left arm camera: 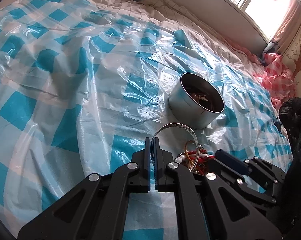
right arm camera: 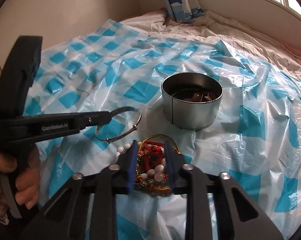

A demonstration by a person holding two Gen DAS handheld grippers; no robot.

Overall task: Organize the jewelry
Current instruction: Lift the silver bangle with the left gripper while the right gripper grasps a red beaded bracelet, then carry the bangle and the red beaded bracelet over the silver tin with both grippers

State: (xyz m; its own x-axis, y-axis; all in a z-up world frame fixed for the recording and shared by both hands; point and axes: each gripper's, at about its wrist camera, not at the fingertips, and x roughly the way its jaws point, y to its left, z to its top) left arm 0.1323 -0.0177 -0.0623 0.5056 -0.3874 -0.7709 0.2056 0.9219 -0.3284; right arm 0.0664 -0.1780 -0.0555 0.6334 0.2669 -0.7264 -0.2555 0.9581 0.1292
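A round silver tin [left arm camera: 196, 105] [right arm camera: 191, 104] with some dark pieces inside stands on the blue-checked plastic sheet. My left gripper [left arm camera: 152, 140] [right arm camera: 108, 115] is shut on a silver bangle [left arm camera: 178, 127] [right arm camera: 120, 125] and holds it just above the sheet, in front of the tin. A heap of red, gold and white bead jewelry [left arm camera: 192, 158] [right arm camera: 152, 164] lies near the front. My right gripper [right arm camera: 151, 143] [left arm camera: 226, 156] is open, its fingers on either side of the heap.
The plastic sheet [left arm camera: 70, 92] [right arm camera: 250, 140] covers a bed with white bedding. A blue-and-white pillow [right arm camera: 178, 2] leans at the head. A pink-checked plastic bag [left arm camera: 278, 78] and a black bag [left arm camera: 296, 110] lie at the right edge, under a window.
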